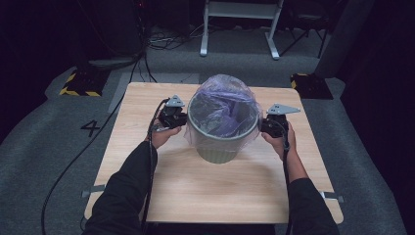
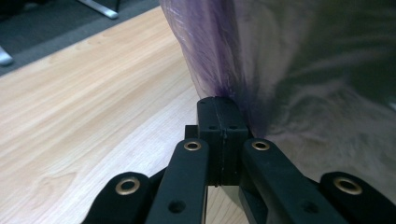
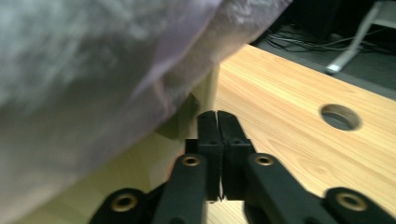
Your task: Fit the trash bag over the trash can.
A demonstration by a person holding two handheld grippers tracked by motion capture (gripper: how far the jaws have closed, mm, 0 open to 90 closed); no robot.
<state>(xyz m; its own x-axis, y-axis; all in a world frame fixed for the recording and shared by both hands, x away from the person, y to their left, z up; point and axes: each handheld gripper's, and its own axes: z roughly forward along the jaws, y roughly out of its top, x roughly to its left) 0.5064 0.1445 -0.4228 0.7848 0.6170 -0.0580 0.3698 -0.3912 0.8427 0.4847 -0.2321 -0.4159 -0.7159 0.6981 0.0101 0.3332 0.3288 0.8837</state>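
Where a green bin stands mid-table, a purple bag lines it. The left gripper pinches the bag's edge; the right gripper is closed beside the bin, gripping nothing visible. The floor reads "4".

2 black sleeves, left tool and right tool black, brass rivets, grey triangular plates, trailing black cables

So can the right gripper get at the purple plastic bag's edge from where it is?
Probably yes: the right gripper, jaws shut, sits beside the green bin, with the translucent purple plastic bag hanging just above, nothing between.
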